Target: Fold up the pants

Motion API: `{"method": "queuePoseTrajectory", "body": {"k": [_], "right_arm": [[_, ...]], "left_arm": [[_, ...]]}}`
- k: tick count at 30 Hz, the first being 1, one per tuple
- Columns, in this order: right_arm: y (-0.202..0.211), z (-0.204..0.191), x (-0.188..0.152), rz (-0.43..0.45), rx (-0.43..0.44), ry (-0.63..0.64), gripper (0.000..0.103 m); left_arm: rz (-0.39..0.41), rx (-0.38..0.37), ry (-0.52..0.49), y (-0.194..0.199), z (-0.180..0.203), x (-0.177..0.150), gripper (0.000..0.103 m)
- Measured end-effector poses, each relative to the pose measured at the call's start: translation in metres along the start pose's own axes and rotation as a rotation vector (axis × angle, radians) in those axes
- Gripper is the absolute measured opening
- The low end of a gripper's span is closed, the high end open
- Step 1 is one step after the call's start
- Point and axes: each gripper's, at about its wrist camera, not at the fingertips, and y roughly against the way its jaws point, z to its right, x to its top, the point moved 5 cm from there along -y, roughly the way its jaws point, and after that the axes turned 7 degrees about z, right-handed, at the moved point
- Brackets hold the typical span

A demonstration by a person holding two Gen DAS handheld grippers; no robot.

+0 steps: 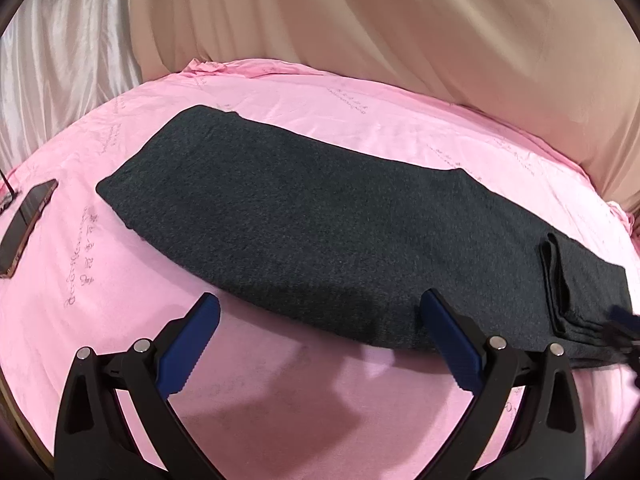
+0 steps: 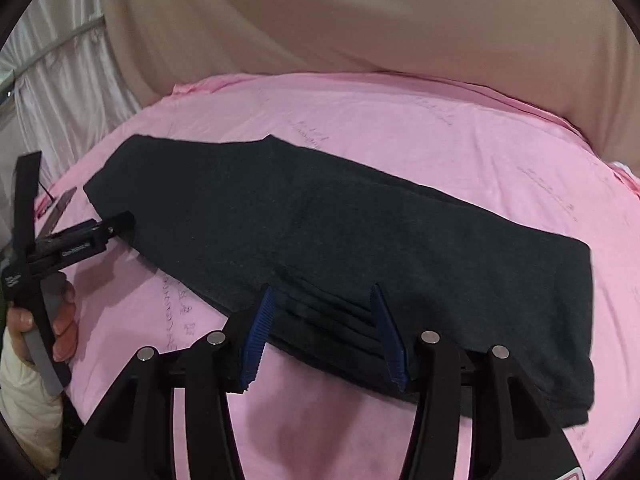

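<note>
Phone (image 1: 26, 226): dark slab at the left edge of the left wrist view, lying on the pink sheet, apart from the pants.
Person's hand (image 2: 60, 320): lower left of the right wrist view, fingers wrapped around a grey handle, a pale sleeve below it.
Left gripper (image 1: 320, 312): bottom centre of its own view, jaws released and spread wide with blue pads; the pink sheet and the near edge of the pants show between them, and neither pad presses on cloth. In the right wrist view its black body sits at the left, its front end at the left end of the pants.
Pants (image 1: 320, 232): dark grey knit, folded into a long band running from upper left to lower right across the pink sheet; stacked folded layers show at the right end in the left wrist view.
Right gripper (image 2: 322, 316): bottom centre of its own view, jaws parted, standing either side of the layered edge of the pants; the pads do not press on it.
Pink sheet (image 2: 440, 140): covers the bed, printed with faint script.
Curtain (image 1: 400, 20): beige folds across the top of both views.
</note>
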Motion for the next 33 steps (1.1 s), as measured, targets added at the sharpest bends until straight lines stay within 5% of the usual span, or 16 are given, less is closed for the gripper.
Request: {"method": "queuePoseTrajectory", "body": {"k": [2, 3, 8, 11, 14, 17, 26, 33], "right_arm": [[-0.023, -0.006, 0.001, -0.033, -0.031, 0.013, 0.042], [-0.029, 0.000, -0.001, -0.043, -0.022, 0.001, 0.013], [0.000, -0.012, 0.020, 0.047, 0.035, -0.023, 0.007], [-0.022, -0.037, 0.021, -0.003, 0.094, 0.042, 0.007], [-0.037, -0.033, 0.008, -0.017, -0.061, 0.129, 0.015], [-0.014, -0.019, 0.002, 0.040, -0.107, 0.113, 0.051], [-0.011, -0.016, -0.006, 0.018, -0.105, 0.236, 0.051], [-0.015, 0.005, -0.009, -0.005, -0.044, 0.169, 0.050]], "left_arm": [[-0.007, -0.020, 0.016, -0.001, -0.002, 0.000, 0.098], [-0.011, -0.027, 0.022, -0.002, -0.003, 0.000, 0.098], [-0.004, -0.069, 0.055, 0.000, -0.007, 0.000, 0.098], [-0.007, -0.076, 0.054, -0.001, -0.005, 0.000, 0.098], [-0.005, -0.075, 0.057, 0.000, -0.005, 0.000, 0.098], [-0.003, -0.093, 0.065, 0.001, -0.006, -0.001, 0.098], [-0.003, -0.091, 0.068, 0.002, -0.006, -0.001, 0.098], [-0.007, -0.085, 0.075, 0.002, -0.007, -0.001, 0.098]]}}
